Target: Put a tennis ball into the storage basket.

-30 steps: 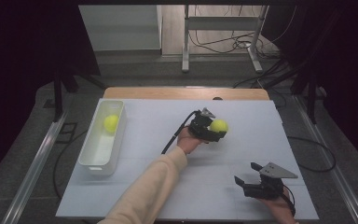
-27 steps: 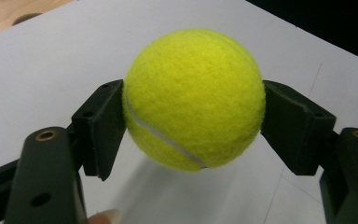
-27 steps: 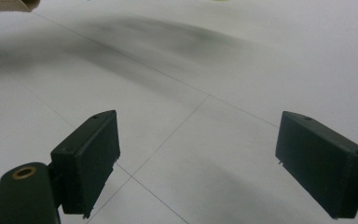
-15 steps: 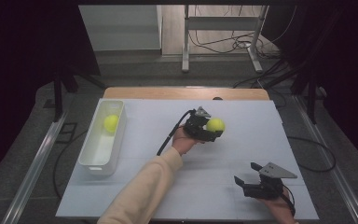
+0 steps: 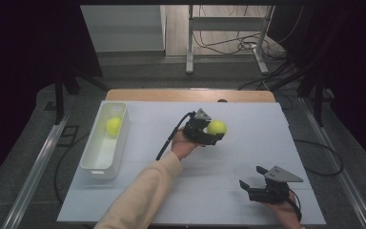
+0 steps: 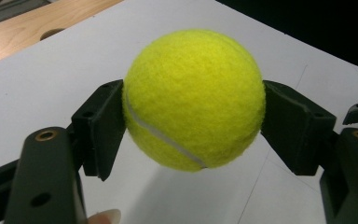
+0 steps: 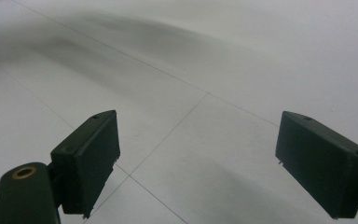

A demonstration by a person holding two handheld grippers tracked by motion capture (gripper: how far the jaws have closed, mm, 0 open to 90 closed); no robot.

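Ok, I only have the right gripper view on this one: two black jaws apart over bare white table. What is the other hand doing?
Observer: The left gripper is shut on a tennis ball, a pad pressed against each side.
Operator: Is the ball resting on the table?
Observer: No, in the left gripper view it hangs clear of the white table, with its shadow below.
Operator: Anywhere to drop it?
Observer: A white bin stands at the table's left edge, with a second tennis ball already inside.
Operator: And where is my gripper?
Observer: The right gripper sits open near the table's front right corner, well apart from the ball and the bin.
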